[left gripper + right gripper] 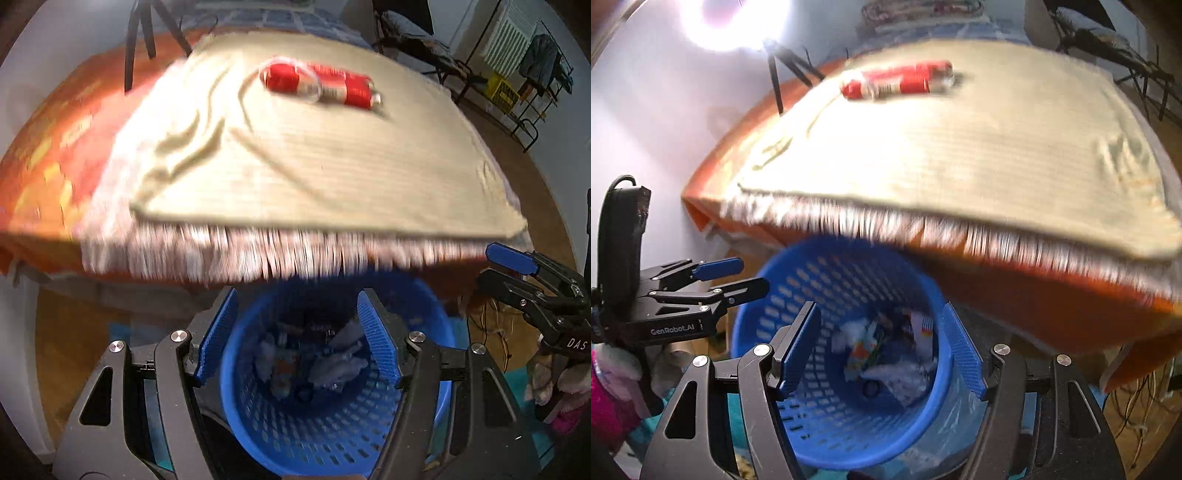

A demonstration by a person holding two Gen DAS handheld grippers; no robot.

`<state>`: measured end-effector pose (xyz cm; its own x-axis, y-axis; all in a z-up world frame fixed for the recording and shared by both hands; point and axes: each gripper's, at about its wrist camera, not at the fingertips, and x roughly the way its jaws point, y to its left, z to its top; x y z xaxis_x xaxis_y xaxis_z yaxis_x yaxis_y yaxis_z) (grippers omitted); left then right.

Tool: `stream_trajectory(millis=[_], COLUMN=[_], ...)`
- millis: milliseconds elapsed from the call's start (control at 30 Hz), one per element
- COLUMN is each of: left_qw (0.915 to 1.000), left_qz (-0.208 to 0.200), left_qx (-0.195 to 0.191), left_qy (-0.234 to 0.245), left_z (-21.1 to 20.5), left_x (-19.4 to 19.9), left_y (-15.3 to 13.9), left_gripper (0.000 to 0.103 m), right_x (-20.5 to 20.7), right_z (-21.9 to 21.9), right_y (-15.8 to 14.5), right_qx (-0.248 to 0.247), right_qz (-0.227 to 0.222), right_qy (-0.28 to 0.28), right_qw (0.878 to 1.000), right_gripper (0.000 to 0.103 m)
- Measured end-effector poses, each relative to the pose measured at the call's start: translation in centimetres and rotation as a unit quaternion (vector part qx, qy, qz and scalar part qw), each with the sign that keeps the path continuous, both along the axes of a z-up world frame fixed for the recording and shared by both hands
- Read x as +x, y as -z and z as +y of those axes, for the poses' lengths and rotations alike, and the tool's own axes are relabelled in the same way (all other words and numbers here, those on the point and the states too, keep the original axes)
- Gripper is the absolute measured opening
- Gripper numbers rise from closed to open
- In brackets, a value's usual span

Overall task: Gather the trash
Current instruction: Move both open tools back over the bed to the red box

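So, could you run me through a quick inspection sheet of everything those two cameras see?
Surface: beige fringed cloth over an orange cover.
Job's things: blue perforated basket below the cloth's edge, holding crumpled wrappers; red-and-white bottle lying on the cloth.
Clutter: nothing else seen on the cloth.
Grippers: left gripper and right gripper above the basket, fingers apart, nothing between them.
Cables: loose wires on the floor.
Surroundings: metal rack, bright lamp.
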<state>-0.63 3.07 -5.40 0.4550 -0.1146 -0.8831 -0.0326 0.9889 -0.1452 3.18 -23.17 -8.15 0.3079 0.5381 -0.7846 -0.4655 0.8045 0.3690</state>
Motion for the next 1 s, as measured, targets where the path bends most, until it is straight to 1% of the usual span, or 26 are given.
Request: stream_trajectory(millis=[167, 233, 300, 400, 500, 600, 733, 800, 900, 933, 1000], left_qw=[0.9997, 0.9995, 0.9993, 0.9989, 0.9984, 0.998, 0.997, 0.9965, 0.9951, 0.9947, 0.994], left_qz=[-0.022, -0.028, -0.034, -0.043, -0.049, -0.051, -0.052, -0.045, -0.034, -0.031, -0.028], left_qx=[0.01, 0.01, 0.008, 0.004, -0.002, -0.015, -0.021, -0.032, -0.046, -0.049, -0.053], left_qy=[-0.005, -0.008, -0.011, -0.019, -0.028, -0.036, -0.054, -0.062, -0.08, -0.085, -0.091], left_z=[0.8, 1.3, 1.8, 2.3, 3.0, 3.7, 5.0, 5.9, 7.0, 7.3, 7.7], left_x=[3.4, 5.0, 6.2, 8.6, 11.0, 13.6, 17.4, 19.2, 21.3, 22.2, 23.5], left_y=[-2.6, -3.5, -4.1, -5.0, -5.6, -5.9, -5.6, -5.0, -4.0, -3.7, -3.2], left_gripper=[0.069, 0.069, 0.069, 0.07, 0.069, 0.07, 0.07, 0.07, 0.07, 0.07, 0.069], right_x=[2.5, 3.7, 5.0, 6.9, 9.2, 11.9, 16.1, 18.1, 21.6, 23.1, 24.7], right_z=[0.0, 0.0, 0.2, 0.6, 1.5, 2.5, 4.1, 4.7, 5.2, 5.4, 5.6], right_y=[-2.5, -3.4, -4.5, -5.9, -7.4, -8.4, -8.6, -8.4, -7.5, -6.9, -6.0], right_qx=[0.013, 0.009, 0.004, -0.002, -0.005, -0.003, 0.007, 0.009, 0.021, 0.028, 0.041], right_qz=[-0.027, -0.042, -0.07, -0.097, -0.123, -0.151, -0.143, -0.133, -0.106, -0.089, -0.066], right_qy=[0.004, 0.004, -0.001, -0.014, -0.037, -0.055, -0.069, -0.072, -0.057, -0.05, -0.039], right_qw=[1.0, 0.999, 0.998, 0.995, 0.992, 0.987, 0.987, 0.989, 0.993, 0.994, 0.996], right_gripper=[0.069, 0.073, 0.077, 0.078, 0.079, 0.079, 0.079, 0.079, 0.079, 0.079, 0.079])
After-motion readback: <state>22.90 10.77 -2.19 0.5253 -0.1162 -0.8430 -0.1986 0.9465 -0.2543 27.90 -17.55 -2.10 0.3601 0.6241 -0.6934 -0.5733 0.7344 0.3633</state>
